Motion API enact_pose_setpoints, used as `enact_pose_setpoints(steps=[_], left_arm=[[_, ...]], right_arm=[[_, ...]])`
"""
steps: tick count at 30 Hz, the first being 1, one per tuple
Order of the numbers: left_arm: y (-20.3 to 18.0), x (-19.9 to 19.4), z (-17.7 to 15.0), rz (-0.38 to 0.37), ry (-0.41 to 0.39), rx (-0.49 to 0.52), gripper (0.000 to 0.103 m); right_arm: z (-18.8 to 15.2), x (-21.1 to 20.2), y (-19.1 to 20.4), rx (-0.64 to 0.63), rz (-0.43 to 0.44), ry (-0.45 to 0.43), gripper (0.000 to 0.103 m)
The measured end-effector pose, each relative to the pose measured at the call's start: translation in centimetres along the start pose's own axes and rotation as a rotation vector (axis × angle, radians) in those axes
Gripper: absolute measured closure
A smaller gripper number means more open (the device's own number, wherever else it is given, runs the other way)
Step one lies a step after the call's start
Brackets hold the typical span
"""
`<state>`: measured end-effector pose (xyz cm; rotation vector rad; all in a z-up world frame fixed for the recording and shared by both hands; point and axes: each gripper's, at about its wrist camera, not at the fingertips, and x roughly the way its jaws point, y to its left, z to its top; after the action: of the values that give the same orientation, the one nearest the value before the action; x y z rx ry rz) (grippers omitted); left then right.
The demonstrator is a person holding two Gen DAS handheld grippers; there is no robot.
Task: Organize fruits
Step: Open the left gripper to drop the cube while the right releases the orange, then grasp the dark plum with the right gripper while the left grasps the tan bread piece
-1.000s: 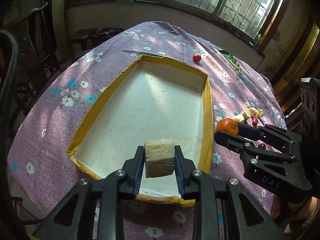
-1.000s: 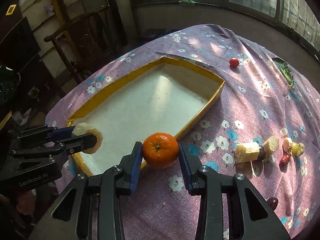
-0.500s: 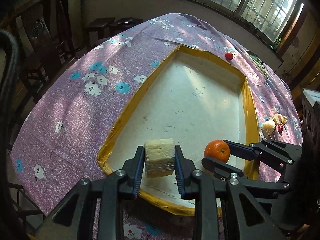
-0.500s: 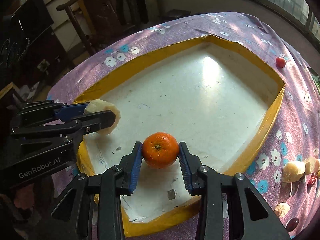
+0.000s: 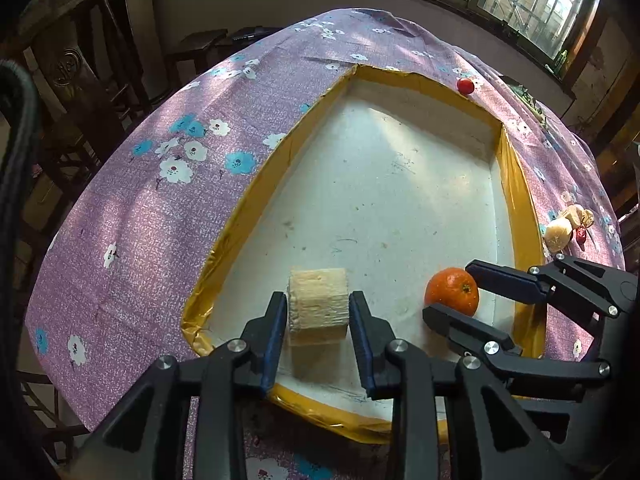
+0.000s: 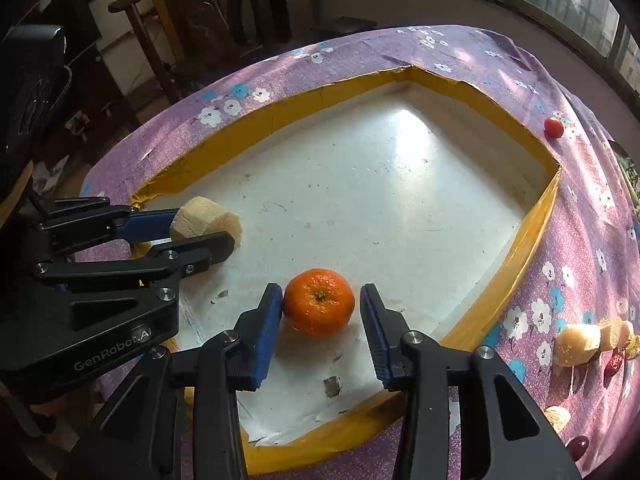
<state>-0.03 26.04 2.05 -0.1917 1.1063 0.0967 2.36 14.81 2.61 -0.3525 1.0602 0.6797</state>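
Observation:
A shallow tray [image 5: 256, 200] [image 6: 516, 264] with a yellow rim and white floor lies on the purple flowered tablecloth. My left gripper [image 5: 318, 312] [image 6: 200, 228] is just open around a pale cut fruit chunk [image 5: 318, 304] [image 6: 208, 216] resting on the tray's near left floor. My right gripper [image 6: 322, 312] [image 5: 454, 292] is open, with an orange mandarin [image 6: 320, 302] [image 5: 452, 290] sitting between its pads on the tray floor; a gap shows on its right side.
A small red fruit [image 5: 465, 86] [image 6: 554, 127] lies beyond the tray's far corner. Pale fruit chunks [image 6: 576, 344] [image 5: 558, 230] and dark red fruits [image 6: 614, 362] lie on the cloth right of the tray. Wooden chairs [image 5: 72, 80] stand off the table's left.
Both grippers moved down into the tray. The right gripper opened and the mandarin now rests on the tray floor. The left gripper's fingers have spread slightly off the chunk, now set on the floor.

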Motion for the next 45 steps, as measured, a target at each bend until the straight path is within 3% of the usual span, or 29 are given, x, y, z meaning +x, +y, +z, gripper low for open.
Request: enact_pose_setpoints(steps=[6, 19, 27, 35, 45], left_arm=[[0.0, -0.8, -0.2, 0.021, -0.010, -0.014, 0.051], [-3.2, -3.4, -1.5, 0.062, -0.068, 0.019, 0.037], [-7.1, -5.6, -2.2, 0.090, -0.135, 0.087, 0.033], [-14.0, -6.7, -2.5, 0.035, -0.162, 0.223, 0.028], [-21.2, -4.9, -3.7, -0.015, -0.092, 0.348, 0.026]], right_arm=[[-0.3, -1.0, 0.0, 0.007, -0.005, -0.019, 0.062], [-3.0, -5.2, -0.5, 0.027, -0.019, -0.101, 0.061], [-6.4, -7.0, -2.5, 0.097, -0.016, -0.096, 0.057], [-10.9, -8.5, -6.7, 0.210, -0.041, -0.093, 0.057], [-16.6, -11.1, -17.2, 0.458, -0.168, -0.135, 0.057]])
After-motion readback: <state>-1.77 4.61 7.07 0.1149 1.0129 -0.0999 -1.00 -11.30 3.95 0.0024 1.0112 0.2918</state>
